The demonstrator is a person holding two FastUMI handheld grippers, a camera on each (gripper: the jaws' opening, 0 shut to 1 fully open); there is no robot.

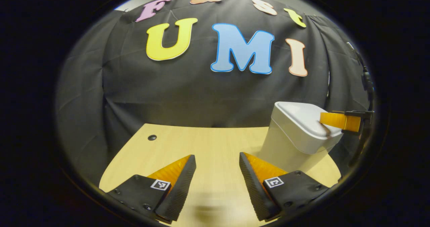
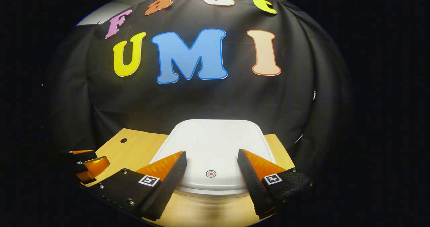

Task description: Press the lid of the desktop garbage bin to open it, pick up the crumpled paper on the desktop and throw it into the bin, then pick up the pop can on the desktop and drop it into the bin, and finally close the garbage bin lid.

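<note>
We see the white bin at twelve o'clock ahead of our right tongs, lid down; both right and left tongs gape apart and empty, so we judge either the opening or closing press is underway.

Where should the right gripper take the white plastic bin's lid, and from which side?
Probably press, not grip: the flat, closed white lid offers no handle. Bring the right gripper down onto the round red mark near its front edge.
</note>
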